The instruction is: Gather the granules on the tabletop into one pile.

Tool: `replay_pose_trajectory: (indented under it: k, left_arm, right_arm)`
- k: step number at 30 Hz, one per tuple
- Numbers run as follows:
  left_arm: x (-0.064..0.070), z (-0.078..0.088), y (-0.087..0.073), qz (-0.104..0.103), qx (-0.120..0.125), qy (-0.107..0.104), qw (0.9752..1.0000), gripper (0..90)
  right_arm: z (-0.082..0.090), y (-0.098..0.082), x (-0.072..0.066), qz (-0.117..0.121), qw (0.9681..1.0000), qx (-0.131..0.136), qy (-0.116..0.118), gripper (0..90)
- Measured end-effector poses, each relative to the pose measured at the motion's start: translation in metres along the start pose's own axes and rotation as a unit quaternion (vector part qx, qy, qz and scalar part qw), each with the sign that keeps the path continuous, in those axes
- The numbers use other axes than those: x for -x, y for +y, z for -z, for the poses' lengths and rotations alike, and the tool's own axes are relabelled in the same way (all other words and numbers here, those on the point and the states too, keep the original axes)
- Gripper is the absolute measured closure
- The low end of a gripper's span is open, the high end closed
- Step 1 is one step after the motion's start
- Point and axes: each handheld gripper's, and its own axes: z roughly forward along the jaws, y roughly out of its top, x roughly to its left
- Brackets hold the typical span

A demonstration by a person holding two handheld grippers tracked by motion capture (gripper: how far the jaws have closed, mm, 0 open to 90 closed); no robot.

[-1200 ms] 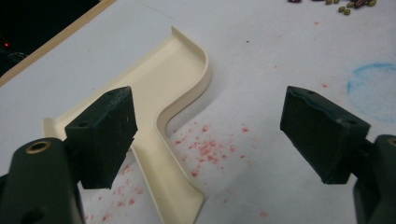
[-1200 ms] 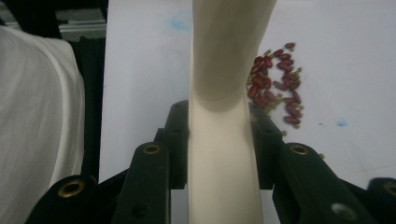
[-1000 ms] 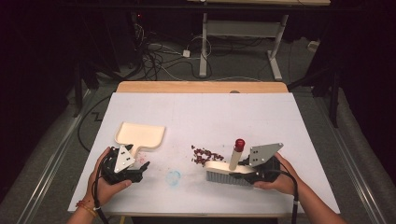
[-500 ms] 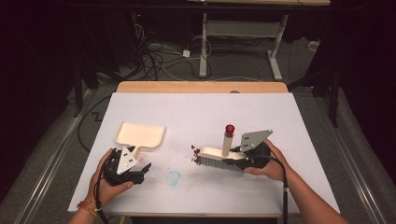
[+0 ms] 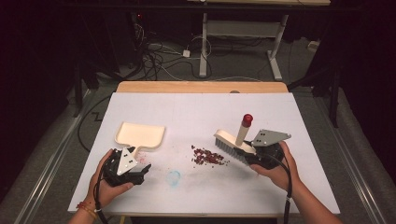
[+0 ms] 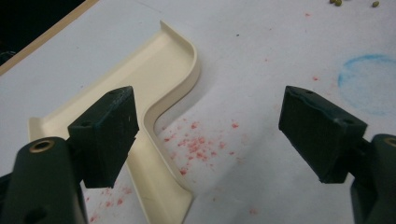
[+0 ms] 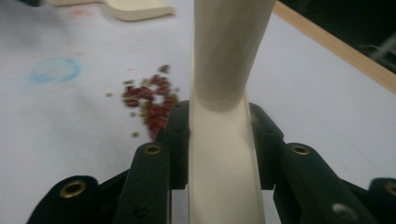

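On the tabletop (image 5: 201,112) the dustpan (image 5: 140,135) lies to the left, the brush (image 5: 233,142) to the right, a scatter of what may be beans (image 5: 208,156) between them, nearer the brush.

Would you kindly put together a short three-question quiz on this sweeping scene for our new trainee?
1. True or false: the left hand-held gripper is shut on the dustpan.
2. What does the right hand-held gripper hold? A) brush B) cup C) cloth
3. Fill in: the pile of red bits lies between the brush and the ____.

Key: 1 false, its jaws stand open; 2 A; 3 dustpan.
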Motion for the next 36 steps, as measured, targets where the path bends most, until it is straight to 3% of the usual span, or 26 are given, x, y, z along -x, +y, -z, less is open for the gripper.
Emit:
replay_pose_trajectory:
  k: [3, 5, 7, 9, 12, 14, 18, 21, 23, 28, 36]
  left_arm:
    - [-0.001, -0.001, 0.001, 0.0, -0.002, 0.0, 1.0, 18.9]
    - [-0.001, -0.002, 0.001, -0.001, -0.003, 0.0, 1.0, 18.9]
    - [-0.001, -0.002, 0.001, -0.002, -0.002, -0.001, 1.0, 18.9]
    - [-0.001, -0.003, 0.001, -0.001, -0.002, 0.0, 1.0, 18.9]
    - [-0.001, -0.004, 0.001, 0.008, -0.002, 0.002, 1.0, 19.9]
    - [-0.002, -0.005, 0.002, 0.013, -0.005, 0.003, 0.9999, 20.1]
    - [-0.002, -0.007, 0.003, 0.018, -0.004, 0.004, 0.9998, 20.1]
    - [-0.003, -0.007, 0.003, 0.014, -0.002, 0.006, 0.9999, 20.1]
    - [-0.003, -0.007, 0.003, 0.014, -0.003, 0.006, 0.9999, 20.1]
    - [-0.003, -0.007, 0.002, 0.016, -0.002, 0.005, 0.9999, 20.1]
    - [-0.003, -0.008, 0.003, 0.017, -0.005, 0.005, 0.9998, 20.1]
  right_arm:
    - [-0.008, -0.003, 0.004, -0.036, 0.9975, -0.023, -0.057, 67.6]
    - [-0.017, -0.006, 0.006, -0.045, 0.9944, -0.04, -0.087, 67.6]
    - [-0.026, -0.01, 0.008, -0.05, 0.9916, -0.055, -0.106, 67.6]
    - [-0.03, -0.009, 0.007, -0.06, 0.9901, -0.049, -0.117, 67.6]
    - [-0.036, -0.006, -0.001, -0.067, 0.9903, -0.044, -0.113, 67.7]
    - [-0.043, -0.002, -0.015, -0.048, 0.9895, -0.044, -0.129, 67.7]
    - [-0.06, 0.009, -0.039, -0.022, 0.9902, -0.047, -0.13, 67.4]
    - [-0.07, 0.015, -0.048, -0.021, 0.9912, -0.036, -0.125, 67.4]
    - [-0.072, 0.017, -0.051, -0.033, 0.9914, -0.023, -0.125, 67.5]
    - [-0.078, 0.023, -0.059, -0.034, 0.9921, -0.014, -0.12, 67.5]
    - [-0.076, 0.031, -0.056, -0.047, 0.9929, 0.006, -0.109, 67.6]
